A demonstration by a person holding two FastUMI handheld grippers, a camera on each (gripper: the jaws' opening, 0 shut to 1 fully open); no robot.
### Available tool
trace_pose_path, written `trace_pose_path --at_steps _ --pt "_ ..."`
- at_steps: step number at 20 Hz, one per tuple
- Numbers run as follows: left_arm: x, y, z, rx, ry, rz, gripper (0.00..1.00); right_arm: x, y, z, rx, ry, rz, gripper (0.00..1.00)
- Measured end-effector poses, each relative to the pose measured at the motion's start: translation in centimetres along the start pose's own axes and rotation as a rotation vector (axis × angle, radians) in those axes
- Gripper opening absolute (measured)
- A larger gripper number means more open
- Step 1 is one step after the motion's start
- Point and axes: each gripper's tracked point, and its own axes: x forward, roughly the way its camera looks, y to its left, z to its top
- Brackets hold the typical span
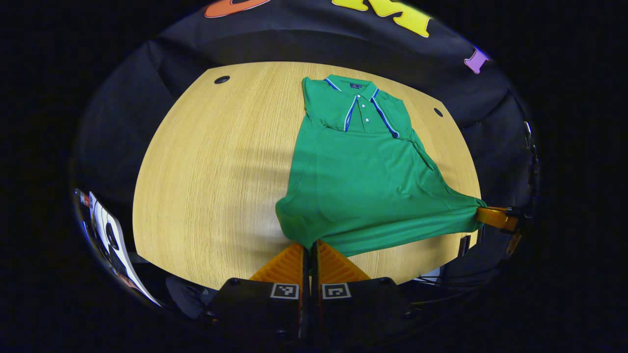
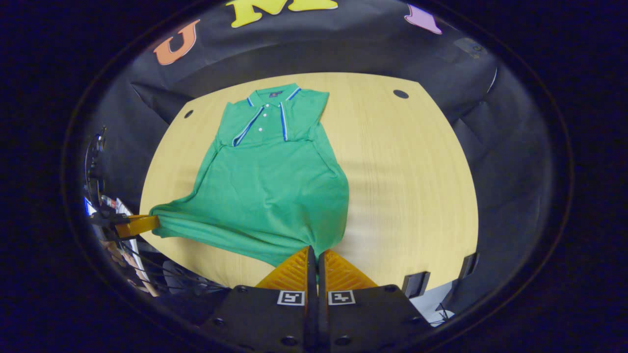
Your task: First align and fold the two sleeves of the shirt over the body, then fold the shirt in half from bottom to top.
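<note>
- Left gripper: jaws drawn together on the near-left hem corner of the shirt; fabric enters right at the fingertips, nothing but a thin fold between them.
- Shirt lies face up on the table, ahead of the left jaws and off to their right, collar at the far end. Both sleeves appear already folded in over the body; outline is a narrow panel.
- Hem is pulled taut between the two held corners and looks lifted slightly off the wood; the cloth fans into stretch creases toward each grip.
- Right gripper: jaws likewise closed on the near-right hem corner; the shirt runs ahead and to the left of them. In the left gripper view it sits at the far right, cloth bunched into it.
- Handling judgement: light, soft knit, no stiffness; it will sag between grips and drag on the table. Not fragile. A thin pinch may slip if pulled hard.
- Hold judgement: the two hem corners are the correct hold for the bottom-to-top fold; both should travel level toward the collar, keeping mild tension so the hem stays straight.
</note>
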Motion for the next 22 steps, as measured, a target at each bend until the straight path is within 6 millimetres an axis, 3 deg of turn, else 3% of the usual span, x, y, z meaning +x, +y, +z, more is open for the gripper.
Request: trace_pose_path --at_steps 11,12,17,18,22 --pt "2.2 0.2 9.6 -0.042 -0.110 0.008 0.03 -0.2 0.6 12.1 0.001 -0.141 0.006 0.03" --pt "2.5 0.3 10.8 -0.039 -0.123 0.015 0.03 0.2 0.6 13.3 -0.002 -0.153 0.005 0.00" --pt "4.7 0.7 17.1 -0.019 -0.198 0.047 0.03 3.2 0.7 18.9 -0.021 -0.221 0.008 0.06" --pt "5.1 1.0 18.5 -0.016 -0.218 0.061 0.03 3.9 0.8 20.0 -0.032 -0.236 0.010 0.03" --pt "7.8 0.9 23.0 0.004 -0.262 0.082 0.03 7.1 0.5 23.5 -0.037 -0.273 0.001 0.03"
